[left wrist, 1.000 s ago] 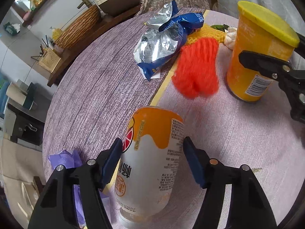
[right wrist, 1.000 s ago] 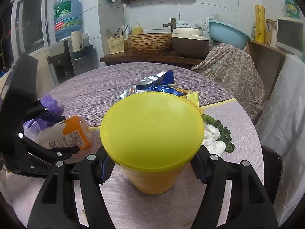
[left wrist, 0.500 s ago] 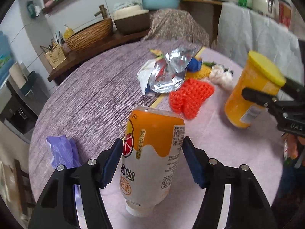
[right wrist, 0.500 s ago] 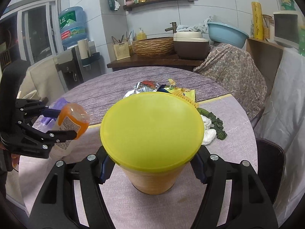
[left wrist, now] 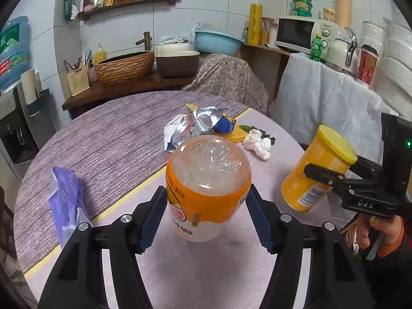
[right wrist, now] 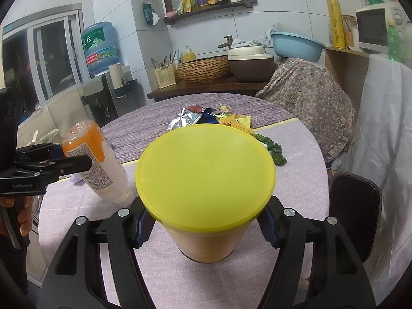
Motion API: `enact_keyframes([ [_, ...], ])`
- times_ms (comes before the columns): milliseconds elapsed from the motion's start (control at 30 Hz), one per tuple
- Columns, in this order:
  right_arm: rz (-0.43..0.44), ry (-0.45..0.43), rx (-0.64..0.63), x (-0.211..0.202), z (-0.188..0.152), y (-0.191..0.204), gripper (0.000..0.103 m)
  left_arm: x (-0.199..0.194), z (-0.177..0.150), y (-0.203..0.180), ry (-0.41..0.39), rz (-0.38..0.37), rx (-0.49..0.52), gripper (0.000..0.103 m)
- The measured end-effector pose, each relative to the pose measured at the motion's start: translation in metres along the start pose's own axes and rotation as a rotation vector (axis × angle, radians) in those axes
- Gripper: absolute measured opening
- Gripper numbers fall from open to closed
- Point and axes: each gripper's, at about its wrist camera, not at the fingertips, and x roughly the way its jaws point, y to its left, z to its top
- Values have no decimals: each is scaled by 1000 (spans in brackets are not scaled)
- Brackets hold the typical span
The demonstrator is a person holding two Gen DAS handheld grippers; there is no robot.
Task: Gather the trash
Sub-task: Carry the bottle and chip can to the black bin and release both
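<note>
The left gripper [left wrist: 206, 216] has its blue-padded fingers [left wrist: 152, 219] clamped on one bottle [left wrist: 206, 188], gripped at the orange band with the clear base toward the camera. In the right wrist view the bottle [right wrist: 95, 162] is seen tilted, its neck end down and close to the tabletop [right wrist: 296, 188]; whether it touches cannot be told. The right gripper [right wrist: 203, 229] has its fingers [right wrist: 143, 225] clamped on one yellow-lidded can [right wrist: 206, 177], just under the lid. In the left wrist view the can [left wrist: 316, 170] is seen tilted and lifted clear of the tabletop [left wrist: 108, 144].

Both items are round and smooth, and each is gripped away from its middle, so a slip or a swing between the pads is judged the main risk if either gripper is turned or moved quickly. The two grippers are near each other, so a knock between the bottle and the can is judged possible. No bin or bag for the trash is visible, so where the items should go cannot be told.

Further out on the tabletop, well apart from both grippers, other trash is counted: one foil wrapper [left wrist: 198, 126], one crumpled tissue [left wrist: 258, 143], one yellow mesh piece [left wrist: 235, 135], some green scraps [right wrist: 274, 152] and one purple bag [left wrist: 65, 200] near the left edge. A red piece seen by the foil in the right wrist view cannot be identified.
</note>
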Motion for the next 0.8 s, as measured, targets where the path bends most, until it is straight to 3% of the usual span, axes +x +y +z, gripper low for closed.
enact_keyframes([
  [200, -10, -8, 21, -10, -4, -16, 67, -5, 4, -14, -12, -20, 10, 62],
  [433, -48, -43, 49, -29, -6, -42, 67, -5, 23, -46, -51, -96, 47, 62],
  [800, -260, -65, 147, -38, -6, -130, 67, 28, 65, -128, -80, -256, 135, 62],
])
